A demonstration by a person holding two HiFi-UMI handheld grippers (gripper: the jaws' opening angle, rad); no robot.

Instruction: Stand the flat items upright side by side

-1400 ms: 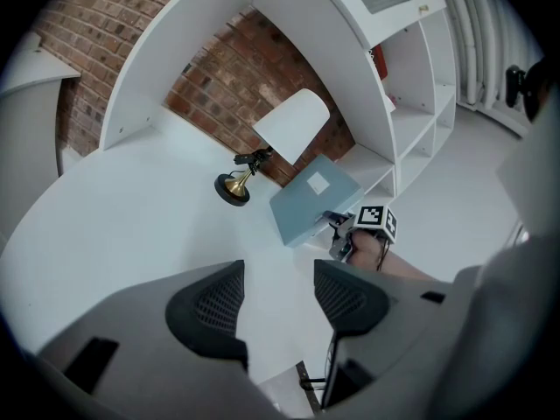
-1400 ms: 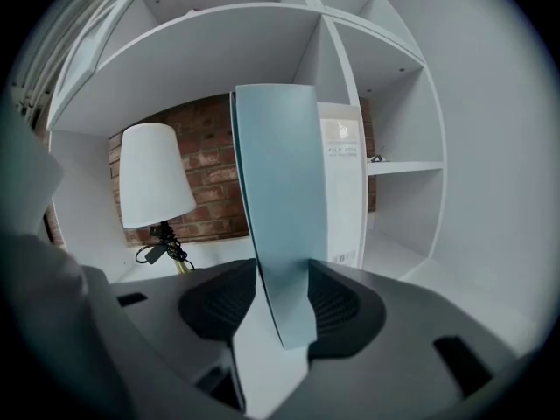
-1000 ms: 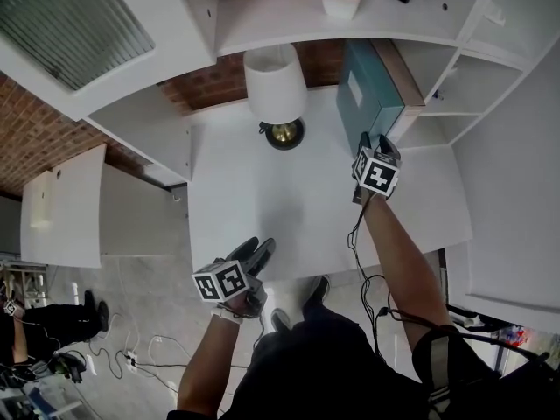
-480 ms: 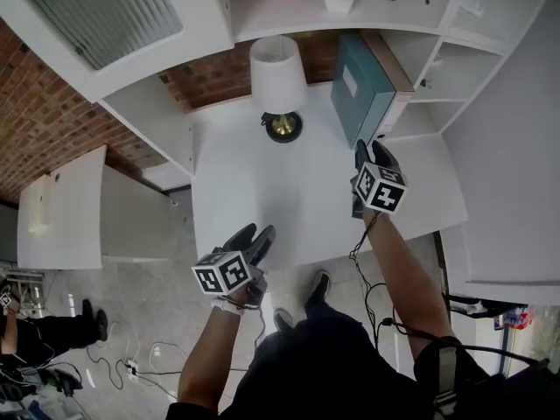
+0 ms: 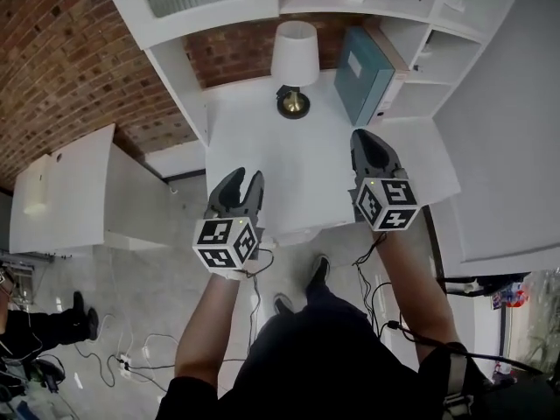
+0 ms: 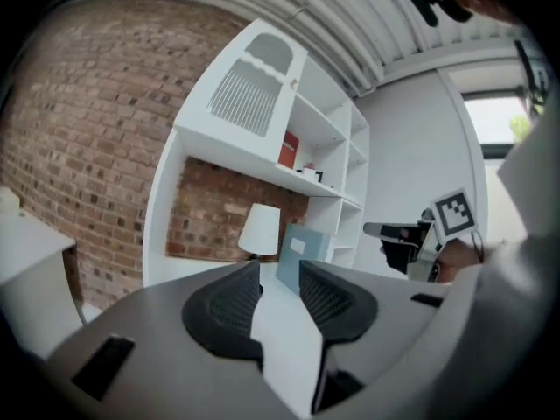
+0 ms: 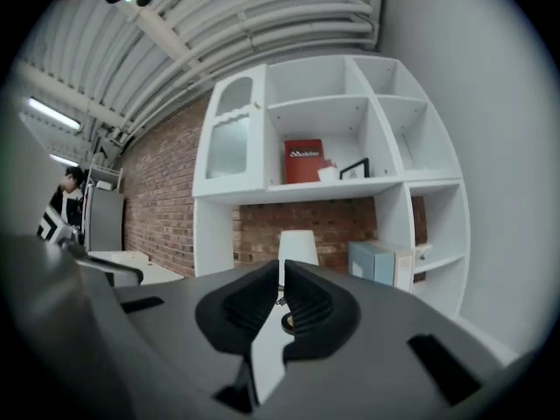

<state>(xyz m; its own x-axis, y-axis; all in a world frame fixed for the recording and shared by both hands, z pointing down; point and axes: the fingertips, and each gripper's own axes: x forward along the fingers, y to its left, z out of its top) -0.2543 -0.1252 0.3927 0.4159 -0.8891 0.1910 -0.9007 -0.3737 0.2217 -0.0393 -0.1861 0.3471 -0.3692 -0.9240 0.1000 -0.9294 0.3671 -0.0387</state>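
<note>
Hovering empty, left gripper jaws just closing yet apart, right gripper jaws clenched, teal book masking tan book

A white desktop is set into a white shelf unit in front of a brick wall. A table lamp with a white shade and a brass base stands at its back. To the lamp's right a teal flat box stands upright, with a paler flat item upright just beside it, next to the shelf's side panel.
</note>
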